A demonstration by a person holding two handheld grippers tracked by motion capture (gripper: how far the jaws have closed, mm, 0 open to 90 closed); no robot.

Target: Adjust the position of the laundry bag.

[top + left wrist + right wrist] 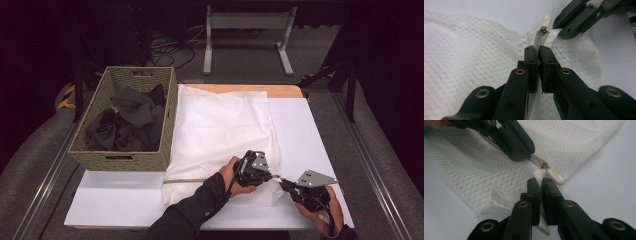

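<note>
White mesh laundry bag [220,130], lying flat on counter [300,130] beside basket [127,120]; soft, light, floppy. Left hand-held gripper [538,53] clamped on zipper, right hand-held gripper [541,185] pinching corner fabric. Best held by zipper pull [546,21].

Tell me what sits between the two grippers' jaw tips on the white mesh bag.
The cream zipper pull, at the zipper's end; the right gripper view shows it between the left gripper and right gripper.
</note>
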